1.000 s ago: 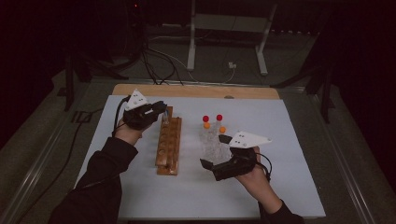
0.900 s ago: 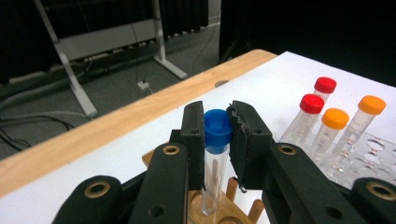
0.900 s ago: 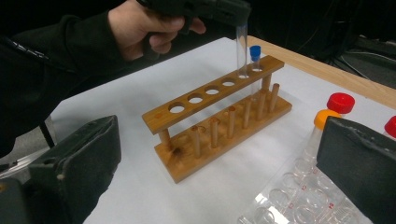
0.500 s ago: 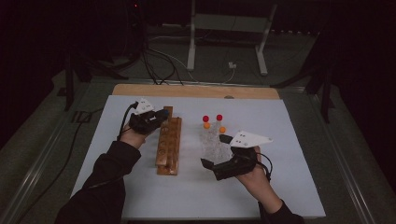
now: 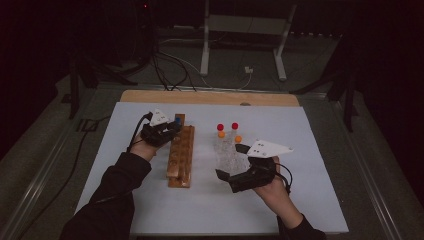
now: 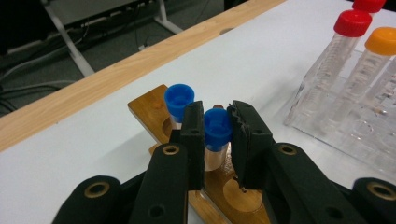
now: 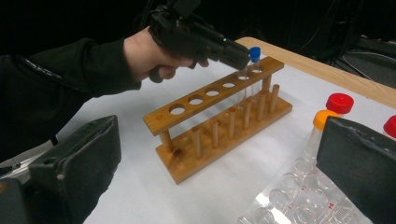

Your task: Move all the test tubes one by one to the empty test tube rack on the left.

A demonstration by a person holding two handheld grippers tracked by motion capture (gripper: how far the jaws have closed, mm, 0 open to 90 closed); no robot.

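My left gripper is shut on the blue cap of a clear tube, held upright over the far end of a wooden tube rack. In the right gripper view the left gripper hides that cap, and the tube's body reaches down through the second hole from the far end. Another blue-capped tube stands in the end hole beside it. My right gripper stands wide open, with nothing between its jaws, at the near side of a clear plastic rack.
The clear plastic rack holds two red-capped tubes and orange-capped ones. Several holes of the wooden rack are empty. A white sheet covers the table, with a bare wooden strip along its far edge.
My left gripper has come down and slightly nearer with the blue-capped tube, bringing it to the wooden rack. The right gripper has stayed where it was.
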